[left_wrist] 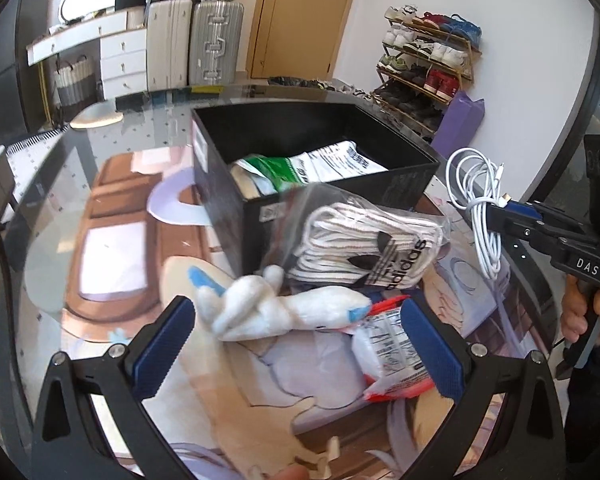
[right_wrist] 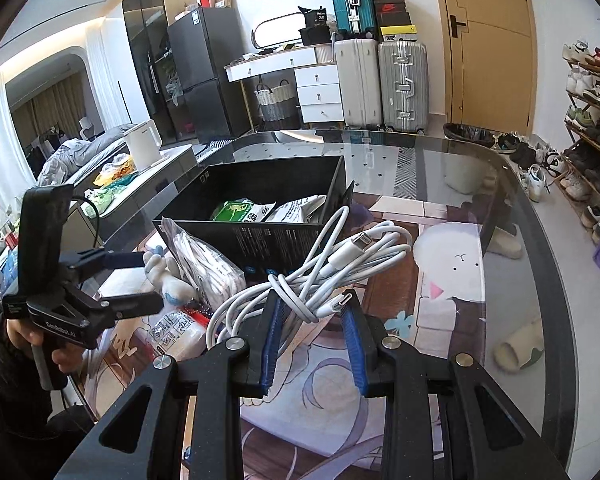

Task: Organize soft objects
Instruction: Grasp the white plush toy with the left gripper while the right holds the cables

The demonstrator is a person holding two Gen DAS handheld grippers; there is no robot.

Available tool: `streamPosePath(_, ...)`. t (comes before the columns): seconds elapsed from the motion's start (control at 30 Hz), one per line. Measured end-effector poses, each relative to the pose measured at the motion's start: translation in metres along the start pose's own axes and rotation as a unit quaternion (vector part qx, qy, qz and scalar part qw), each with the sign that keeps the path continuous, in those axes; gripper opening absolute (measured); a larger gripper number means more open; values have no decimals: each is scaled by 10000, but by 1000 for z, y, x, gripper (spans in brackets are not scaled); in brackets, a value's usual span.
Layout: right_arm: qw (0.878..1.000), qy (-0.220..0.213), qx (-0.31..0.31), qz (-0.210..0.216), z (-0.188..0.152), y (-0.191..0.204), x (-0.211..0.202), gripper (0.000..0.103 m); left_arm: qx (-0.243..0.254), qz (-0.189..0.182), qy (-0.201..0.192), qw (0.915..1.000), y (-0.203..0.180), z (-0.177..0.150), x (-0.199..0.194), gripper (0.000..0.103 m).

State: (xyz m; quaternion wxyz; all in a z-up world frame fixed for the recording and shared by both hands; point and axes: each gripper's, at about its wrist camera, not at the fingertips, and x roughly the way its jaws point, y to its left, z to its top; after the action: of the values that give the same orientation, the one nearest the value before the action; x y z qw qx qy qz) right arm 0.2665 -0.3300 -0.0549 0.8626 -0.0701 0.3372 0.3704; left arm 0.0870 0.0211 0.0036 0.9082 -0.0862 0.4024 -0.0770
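Blue-padded left gripper (left_wrist: 296, 344) hangs spread wide just over the white plush toy (left_wrist: 272, 308), socks pack (left_wrist: 364, 244) beside it, while the right gripper (right_wrist: 314, 322) pinches the coiled white charging cable (right_wrist: 320, 268) near the black box (right_wrist: 260, 204), so I'd guess next is carrying it over the rim and letting go.

So many colours on this glass-topped table (right_wrist: 480, 152): the printed mat (left_wrist: 112, 216) under the glass is brown, cream and pale lilac, cartoon style. The open cardboard box (left_wrist: 220, 200) is plain black, with a green-and-white packet (right_wrist: 236, 210) inside. The coiled charging cable (right_wrist: 340, 264) is pure white. The bagged socks (left_wrist: 364, 240) are white with black logo print. The plush toy (left_wrist: 276, 312) is white with blue bits, maybe ears. Both grippers have blue ribbed pads (left_wrist: 162, 346) on black frames.
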Motion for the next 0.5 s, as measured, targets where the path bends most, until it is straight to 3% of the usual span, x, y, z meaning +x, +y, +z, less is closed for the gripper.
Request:
streamPosePath(0.13,10000,-7,21,3,0,-1,-1,30,60,263,137,9995,-6,1,12,103)
streamPosePath(0.5,10000,36,-9,55,1,2,5,30,-360,239,245,9988,13,0,20,101)
